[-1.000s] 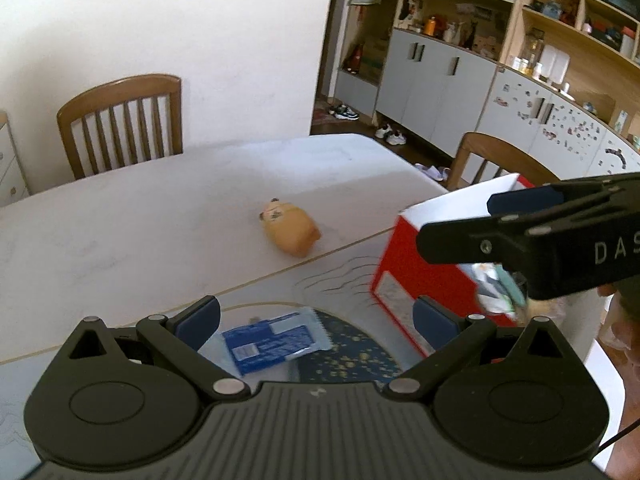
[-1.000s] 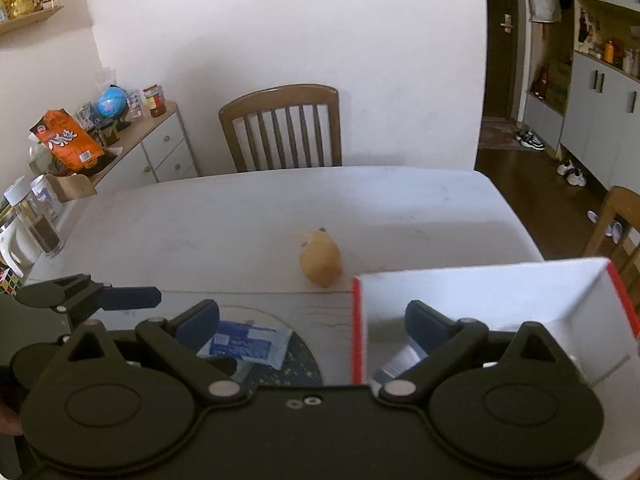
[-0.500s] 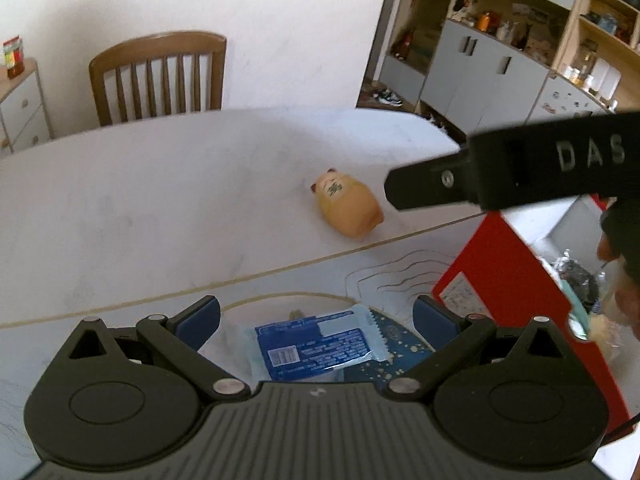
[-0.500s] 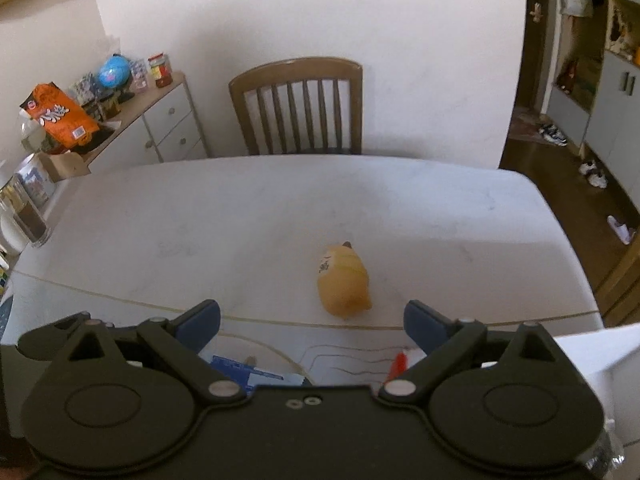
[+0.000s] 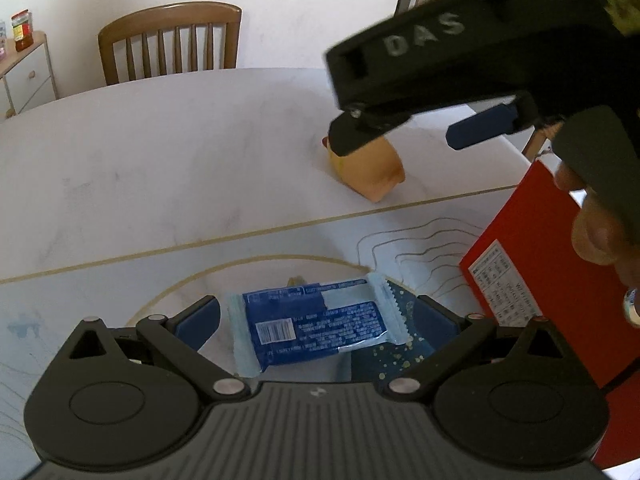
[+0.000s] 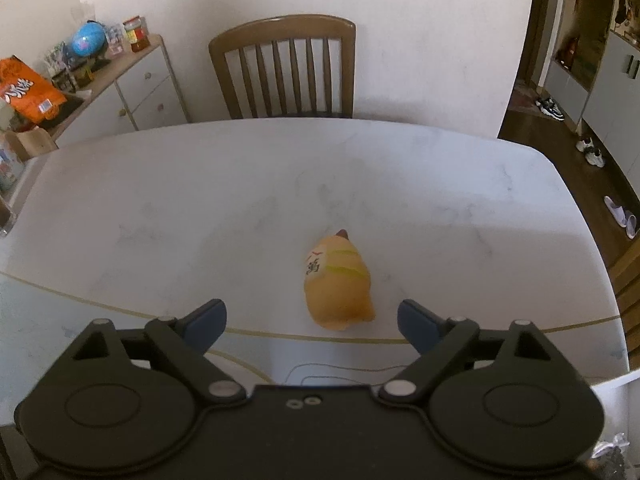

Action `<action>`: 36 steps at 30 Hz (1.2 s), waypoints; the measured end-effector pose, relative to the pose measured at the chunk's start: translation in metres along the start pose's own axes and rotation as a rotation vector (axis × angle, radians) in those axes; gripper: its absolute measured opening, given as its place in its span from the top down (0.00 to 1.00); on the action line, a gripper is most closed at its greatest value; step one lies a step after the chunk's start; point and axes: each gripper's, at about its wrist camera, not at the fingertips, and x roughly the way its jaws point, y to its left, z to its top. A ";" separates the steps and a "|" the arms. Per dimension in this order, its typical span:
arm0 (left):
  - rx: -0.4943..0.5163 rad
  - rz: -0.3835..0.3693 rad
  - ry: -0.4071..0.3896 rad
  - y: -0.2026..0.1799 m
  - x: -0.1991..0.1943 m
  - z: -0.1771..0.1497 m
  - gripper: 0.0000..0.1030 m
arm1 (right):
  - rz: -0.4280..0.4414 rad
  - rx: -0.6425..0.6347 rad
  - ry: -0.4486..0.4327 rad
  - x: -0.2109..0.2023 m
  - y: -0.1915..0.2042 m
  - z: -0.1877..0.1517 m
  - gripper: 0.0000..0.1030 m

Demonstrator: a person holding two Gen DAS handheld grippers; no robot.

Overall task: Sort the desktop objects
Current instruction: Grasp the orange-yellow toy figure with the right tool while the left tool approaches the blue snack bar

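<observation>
Orange, smooth and probably light, the toy figurine (image 6: 339, 286) lies on its side at twelve o'clock between the right gripper's (image 6: 312, 322) spread, empty fingers, best pinched across its rounded flanks.

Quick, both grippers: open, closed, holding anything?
Left gripper: open, empty, astride the blue packet.
Right gripper: open, empty, near the orange toy.

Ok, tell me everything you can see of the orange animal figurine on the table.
The orange figurine is a small, rounded animal shape, smooth like ceramic or vinyl, with yellow stripes, a white patch bearing a dark character and a reddish tip at its far end. It lies on its side on the white table, just beyond the mat's gold edge line, between the right gripper's open jaws in view. Nothing grips it.
</observation>
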 end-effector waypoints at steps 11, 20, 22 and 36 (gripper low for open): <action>0.034 0.047 -0.008 -0.007 0.007 -0.008 0.00 | -0.056 0.016 0.004 0.026 0.003 0.005 0.17; 0.140 0.085 -0.023 -0.015 0.015 -0.012 0.00 | -0.087 0.018 0.026 0.050 -0.001 0.009 0.26; 0.143 0.087 -0.026 -0.016 0.017 -0.013 0.00 | -0.079 0.027 0.028 0.053 -0.001 0.011 0.26; 0.162 0.070 -0.048 -0.016 0.012 -0.016 0.15 | -0.113 0.014 0.048 0.062 0.004 0.008 0.48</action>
